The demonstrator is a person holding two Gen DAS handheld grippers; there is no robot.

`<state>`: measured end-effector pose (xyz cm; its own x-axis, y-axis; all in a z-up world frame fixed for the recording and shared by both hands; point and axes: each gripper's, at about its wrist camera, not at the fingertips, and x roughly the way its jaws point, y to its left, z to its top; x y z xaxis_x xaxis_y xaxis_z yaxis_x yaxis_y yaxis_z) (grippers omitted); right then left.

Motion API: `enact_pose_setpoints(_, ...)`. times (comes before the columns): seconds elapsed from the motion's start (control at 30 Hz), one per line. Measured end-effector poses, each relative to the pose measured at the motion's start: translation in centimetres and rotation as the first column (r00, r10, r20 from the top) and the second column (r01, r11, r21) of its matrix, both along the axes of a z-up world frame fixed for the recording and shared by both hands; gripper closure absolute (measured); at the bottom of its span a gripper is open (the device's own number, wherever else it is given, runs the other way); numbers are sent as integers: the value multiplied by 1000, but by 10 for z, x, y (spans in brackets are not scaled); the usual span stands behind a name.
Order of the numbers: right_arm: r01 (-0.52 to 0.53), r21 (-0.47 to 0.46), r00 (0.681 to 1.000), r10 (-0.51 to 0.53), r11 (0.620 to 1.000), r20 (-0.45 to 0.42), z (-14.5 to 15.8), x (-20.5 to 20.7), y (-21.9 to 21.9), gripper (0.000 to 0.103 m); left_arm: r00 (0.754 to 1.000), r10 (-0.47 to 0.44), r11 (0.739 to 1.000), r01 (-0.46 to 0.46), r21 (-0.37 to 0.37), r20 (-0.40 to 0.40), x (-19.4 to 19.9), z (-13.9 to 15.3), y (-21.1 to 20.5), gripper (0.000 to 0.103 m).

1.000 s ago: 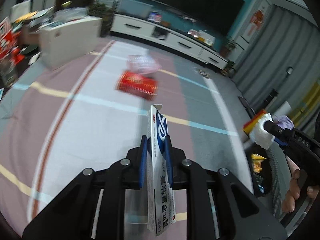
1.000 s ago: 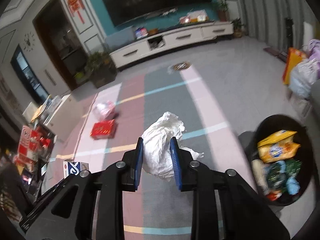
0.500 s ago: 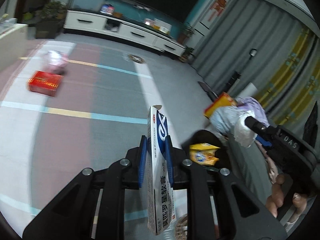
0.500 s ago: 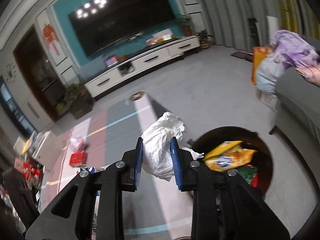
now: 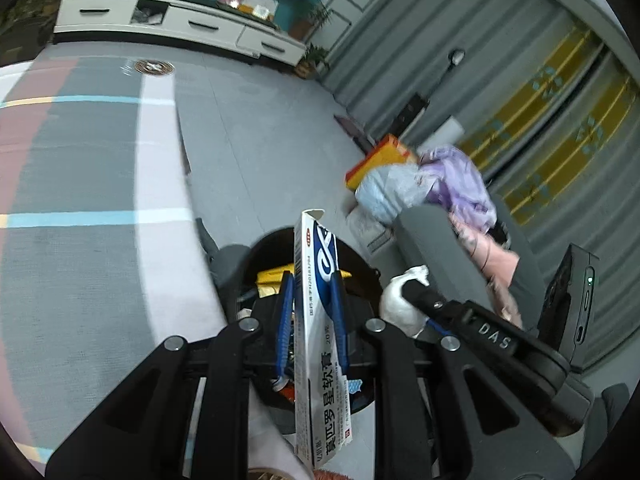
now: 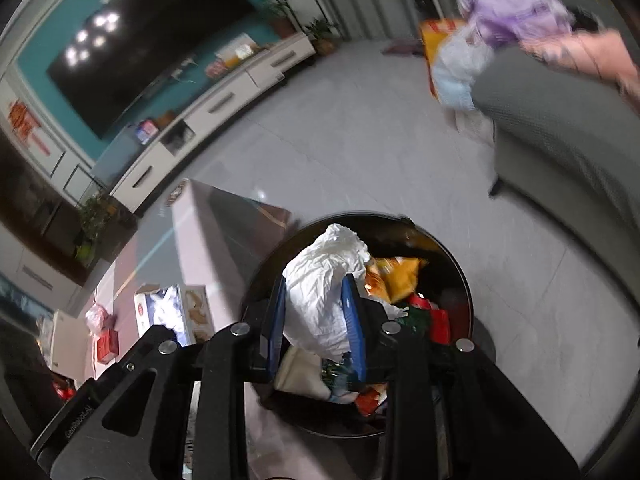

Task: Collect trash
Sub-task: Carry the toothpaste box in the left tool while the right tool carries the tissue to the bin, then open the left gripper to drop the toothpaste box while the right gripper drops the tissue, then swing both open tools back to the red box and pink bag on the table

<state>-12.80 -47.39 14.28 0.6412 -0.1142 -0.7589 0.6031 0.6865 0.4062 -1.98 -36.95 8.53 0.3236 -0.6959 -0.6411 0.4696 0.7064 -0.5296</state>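
Grey floor tiles and a striped rug [image 5: 100, 216] spread under you, with one round black bin [image 6: 460, 276] below both tools. Your left gripper [image 5: 311, 304] tilts downward over the bin, clamped on one white and blue carton [image 5: 320, 320] standing on end between its pads. Your right gripper [image 6: 314, 316] points steeply down into the bin, clamped on one crumpled white paper wad [image 6: 320, 292] above the wrappers inside.

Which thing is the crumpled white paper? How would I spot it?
Find the round black trash bin on the grey floor near the sofa. Right above it, the right gripper pinches the crumpled white paper between blue fingers. It is plain white and wrinkly, unlike the yellow and red wrappers in the bin.
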Motion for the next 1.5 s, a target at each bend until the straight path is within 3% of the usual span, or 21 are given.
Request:
enact_pose_setpoints(0.27,98,81,990,-89,992,-106,-37,-2,-34,74,996,-68,992,74,99,-60,11,-41,-53,83)
enact_pose_setpoints(0.43,137,38,975,-128,990,-184,-46,-2,-36,74,994,-69,985,82,149,-90,15,-63,-65,82)
enact_pose_setpoints(0.97,151,24,961,-141,988,-236,-54,0,-42,72,995,-59,979,73,193,-77,8,-70,-75,79)
enact_pose_setpoints(1.0,152,22,961,-143,988,-238,-54,0,-41,70,996,-58,978,71,195,-75,8,-69,-76,77)
enact_pose_setpoints(1.07,156,19,960,-147,988,-239,-54,-1,-42,68,996,-57,978,69,195,-67,7,-66,-74,65)
enact_pose_setpoints(1.33,159,27,968,-151,987,-199,-48,-1,-38,39,1000,-21,984,19,177,12,3,-40,-45,19)
enact_pose_setpoints(1.5,137,18,986,-134,990,-102,-29,-1,-27,20,995,43,985,-57,160,85,4,-10,1,7)
